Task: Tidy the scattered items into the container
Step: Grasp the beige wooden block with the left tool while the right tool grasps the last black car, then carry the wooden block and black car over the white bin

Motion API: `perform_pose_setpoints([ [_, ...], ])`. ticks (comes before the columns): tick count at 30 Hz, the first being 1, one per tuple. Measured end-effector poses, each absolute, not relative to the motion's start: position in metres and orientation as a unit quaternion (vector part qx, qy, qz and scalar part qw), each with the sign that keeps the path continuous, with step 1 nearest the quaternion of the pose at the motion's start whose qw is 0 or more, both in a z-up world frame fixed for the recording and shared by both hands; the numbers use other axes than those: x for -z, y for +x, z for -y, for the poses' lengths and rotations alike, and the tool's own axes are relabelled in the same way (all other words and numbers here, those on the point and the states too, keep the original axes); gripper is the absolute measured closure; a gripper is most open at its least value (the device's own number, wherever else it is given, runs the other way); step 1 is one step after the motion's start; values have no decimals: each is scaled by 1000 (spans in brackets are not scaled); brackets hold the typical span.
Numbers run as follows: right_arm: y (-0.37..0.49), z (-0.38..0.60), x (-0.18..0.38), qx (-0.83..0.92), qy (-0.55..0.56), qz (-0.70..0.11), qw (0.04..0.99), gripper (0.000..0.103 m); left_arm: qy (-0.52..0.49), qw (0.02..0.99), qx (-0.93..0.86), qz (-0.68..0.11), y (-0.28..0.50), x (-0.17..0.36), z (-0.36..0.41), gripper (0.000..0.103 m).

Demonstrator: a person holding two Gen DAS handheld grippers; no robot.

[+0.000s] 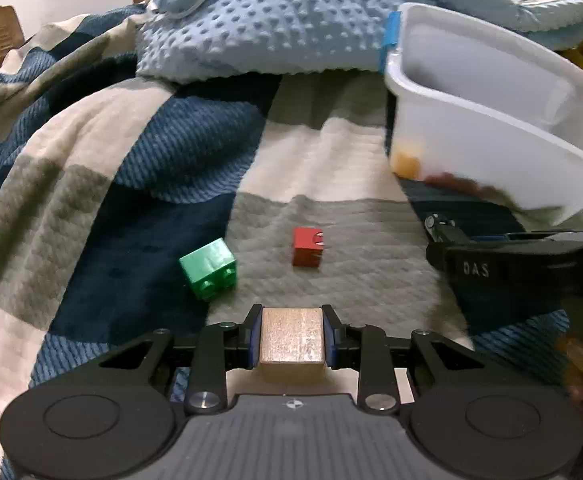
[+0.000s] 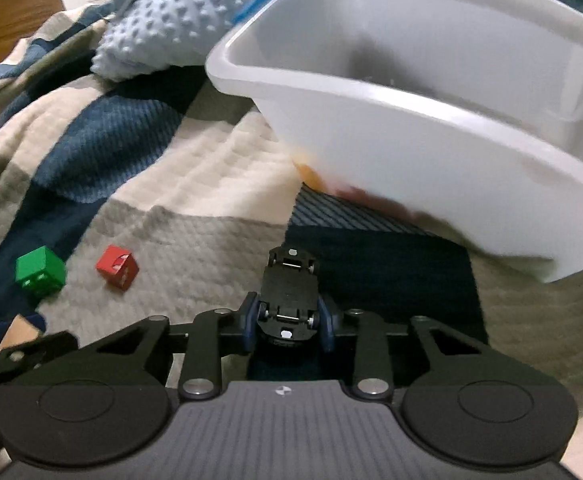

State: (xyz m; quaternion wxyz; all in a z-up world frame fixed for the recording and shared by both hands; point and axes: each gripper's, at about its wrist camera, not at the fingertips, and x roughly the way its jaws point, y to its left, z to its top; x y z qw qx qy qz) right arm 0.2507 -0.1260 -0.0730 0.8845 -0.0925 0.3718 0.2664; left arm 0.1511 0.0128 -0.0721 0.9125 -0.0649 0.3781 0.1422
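Tidying partly done: both tools loaded, two blocks left on the bed.

The left tool (image 1: 291, 340) is closed on a wooden block (image 1: 292, 342); the right tool (image 2: 289, 316) grips a black toy car (image 2: 289, 294) underside up, its long axis pointing away toward the white container (image 2: 431, 128). The container sits tilted on the bed blanket (image 1: 331, 208), with orange and dark shapes showing through its wall. A green block (image 1: 208, 268) and a red block (image 1: 307, 247) lie near each other, uncollected.
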Motion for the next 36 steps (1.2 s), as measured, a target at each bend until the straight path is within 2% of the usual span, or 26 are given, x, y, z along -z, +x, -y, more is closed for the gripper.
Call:
perform_pose_setpoints([
  [13,207,180,34,-271,-150,-326,893,70,-28,931,-104,-350,146,25,27,71],
  [36,191,238,-63,-263,-130,-199,935,70,60,962,-24,-264,191,-86,104,71],
])
